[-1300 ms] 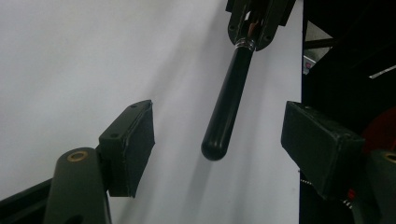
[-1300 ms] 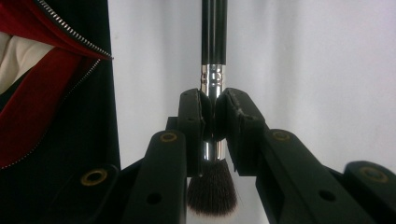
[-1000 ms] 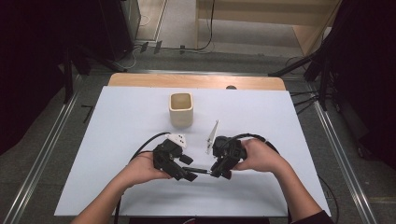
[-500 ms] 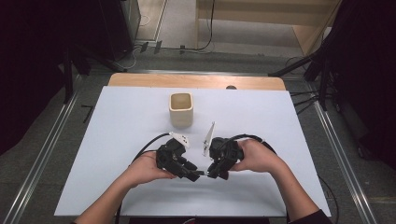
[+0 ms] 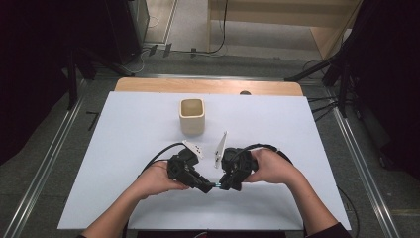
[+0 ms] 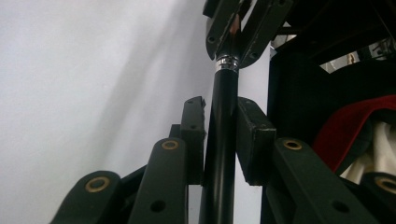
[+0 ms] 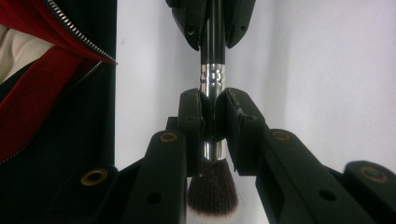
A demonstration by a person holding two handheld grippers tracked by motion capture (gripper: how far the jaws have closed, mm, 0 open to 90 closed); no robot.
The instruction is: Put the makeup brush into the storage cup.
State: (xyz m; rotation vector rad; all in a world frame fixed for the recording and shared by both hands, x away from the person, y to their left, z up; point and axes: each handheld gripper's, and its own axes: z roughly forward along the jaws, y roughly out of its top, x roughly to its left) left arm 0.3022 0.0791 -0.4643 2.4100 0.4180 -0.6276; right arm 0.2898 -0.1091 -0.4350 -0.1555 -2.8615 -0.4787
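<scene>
Holding a slim black-handled makeup brush (image 7: 213, 60) with a silver metal ferrule and dark bristles level between them, both tongs are meeting tip to tip just above the white table (image 5: 124, 148), near the middle of its near edge. The right tongs (image 5: 229, 184) are pinching the ferrule close to the bristle head, jaws nearly closed on it, while the left tongs (image 5: 205, 188) are clamping the black handle farther along, also nearly closed. Gripping it at two spots is probably keeping the thin brush from swivelling while it passes between hands. A square cream ceramic cup (image 5: 191, 116) is standing upright toward the far edge, mouth open, likely waiting as its holder.
</scene>
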